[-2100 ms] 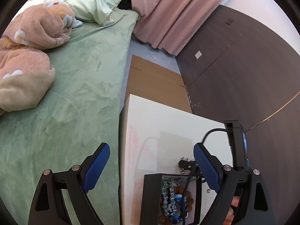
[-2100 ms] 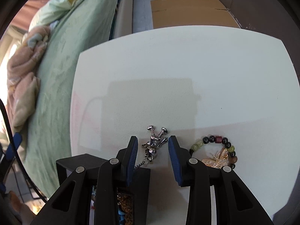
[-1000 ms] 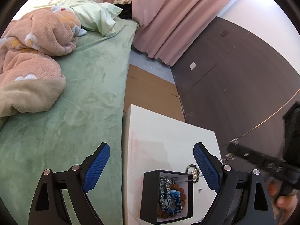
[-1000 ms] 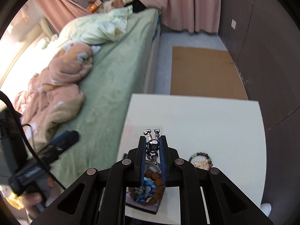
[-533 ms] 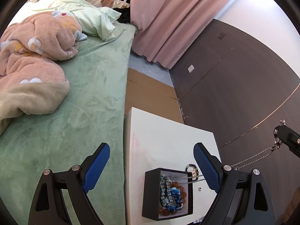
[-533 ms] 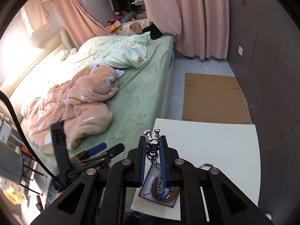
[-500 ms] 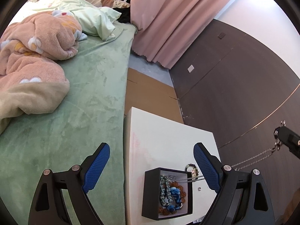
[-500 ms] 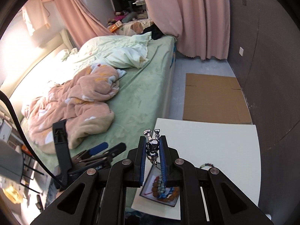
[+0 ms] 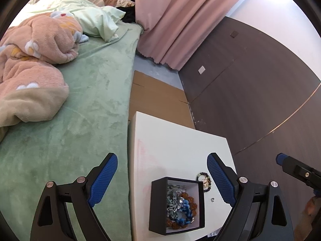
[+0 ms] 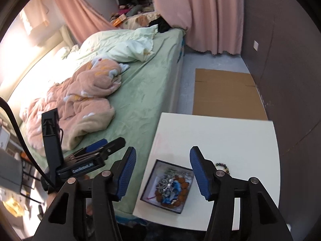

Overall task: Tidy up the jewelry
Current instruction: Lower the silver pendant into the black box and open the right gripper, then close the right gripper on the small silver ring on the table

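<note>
A black jewelry box (image 9: 158, 204) (image 10: 149, 179) stands on the white table (image 9: 176, 146) (image 10: 220, 136) near its front edge. Blue, brown and green beads (image 9: 183, 207) lie in it. On top of them lies a silver necklace (image 10: 167, 184). My right gripper (image 10: 162, 172) hovers high above the box, jaws opening, nothing between them. To the box's right, a beaded bracelet (image 9: 204, 180) (image 10: 222, 165) and a small ring (image 9: 213, 199) rest on the table. My left gripper (image 9: 161, 177) is open and empty above the table's left edge.
A bed with a green sheet (image 9: 80, 110) and a pink blanket (image 10: 76, 104) runs along the table's left. Flat cardboard (image 10: 224, 94) lies on the floor beyond the table. A dark wall (image 9: 250, 90) is on the right, pink curtains (image 9: 170, 20) behind.
The right gripper's jaws have parted and the silver necklace has dropped from them into the box. Its chain no longer hangs in the left wrist view. The left gripper has not moved.
</note>
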The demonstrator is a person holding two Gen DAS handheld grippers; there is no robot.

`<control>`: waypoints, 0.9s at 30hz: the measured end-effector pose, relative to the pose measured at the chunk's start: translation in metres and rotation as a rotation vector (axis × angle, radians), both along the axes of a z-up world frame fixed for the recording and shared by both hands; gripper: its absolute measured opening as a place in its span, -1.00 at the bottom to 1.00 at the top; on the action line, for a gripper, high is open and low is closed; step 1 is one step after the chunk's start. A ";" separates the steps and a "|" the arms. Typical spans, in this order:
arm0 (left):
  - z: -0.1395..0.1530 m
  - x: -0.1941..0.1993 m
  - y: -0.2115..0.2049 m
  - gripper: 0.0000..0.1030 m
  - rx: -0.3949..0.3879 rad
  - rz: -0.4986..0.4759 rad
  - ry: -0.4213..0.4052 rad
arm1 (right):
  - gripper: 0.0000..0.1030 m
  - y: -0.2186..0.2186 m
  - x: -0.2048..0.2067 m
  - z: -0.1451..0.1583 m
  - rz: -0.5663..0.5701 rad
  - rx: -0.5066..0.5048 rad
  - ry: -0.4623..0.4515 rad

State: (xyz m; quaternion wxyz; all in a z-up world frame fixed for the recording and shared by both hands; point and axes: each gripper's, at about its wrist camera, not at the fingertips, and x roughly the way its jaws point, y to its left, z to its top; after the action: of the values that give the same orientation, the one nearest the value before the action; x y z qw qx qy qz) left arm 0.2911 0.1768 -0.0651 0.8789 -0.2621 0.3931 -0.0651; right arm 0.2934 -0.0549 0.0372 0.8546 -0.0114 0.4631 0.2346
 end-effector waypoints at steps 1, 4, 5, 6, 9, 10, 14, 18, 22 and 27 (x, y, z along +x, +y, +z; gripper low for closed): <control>0.000 0.001 -0.004 0.77 0.004 -0.009 0.000 | 0.09 -0.007 0.001 -0.003 -0.013 0.009 0.007; 0.000 0.003 -0.016 0.77 0.018 -0.036 -0.002 | 0.09 -0.033 0.006 -0.019 -0.066 0.029 0.039; 0.000 0.004 -0.021 0.77 0.024 -0.046 -0.002 | 0.09 -0.041 0.007 -0.024 -0.082 0.034 0.049; 0.000 0.005 -0.027 0.77 0.029 -0.057 -0.002 | 0.09 -0.048 0.007 -0.029 -0.097 0.037 0.059; -0.001 0.008 -0.043 0.77 0.045 -0.091 -0.002 | 0.09 -0.076 0.010 -0.049 -0.146 0.043 0.094; -0.001 0.010 -0.049 0.77 0.051 -0.101 0.000 | 0.09 -0.084 0.010 -0.055 -0.161 0.046 0.103; -0.005 0.015 -0.073 0.77 0.083 -0.147 0.014 | 0.09 -0.115 0.009 -0.076 -0.213 0.063 0.135; -0.010 0.019 -0.100 0.77 0.120 -0.190 0.023 | 0.09 -0.143 0.007 -0.099 -0.252 0.075 0.171; -0.014 0.020 -0.124 0.70 0.152 -0.233 0.020 | 0.09 -0.164 0.008 -0.121 -0.278 0.095 0.209; -0.026 0.026 -0.156 0.40 0.185 -0.316 0.055 | 0.03 -0.182 0.007 -0.148 -0.290 0.132 0.249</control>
State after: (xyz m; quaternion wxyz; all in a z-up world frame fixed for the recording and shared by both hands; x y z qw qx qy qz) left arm 0.3171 0.0205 -0.0911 0.8671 -0.1171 0.4574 -0.1587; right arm 0.3003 -0.2374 -0.1112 0.8146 0.1406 0.5455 0.1383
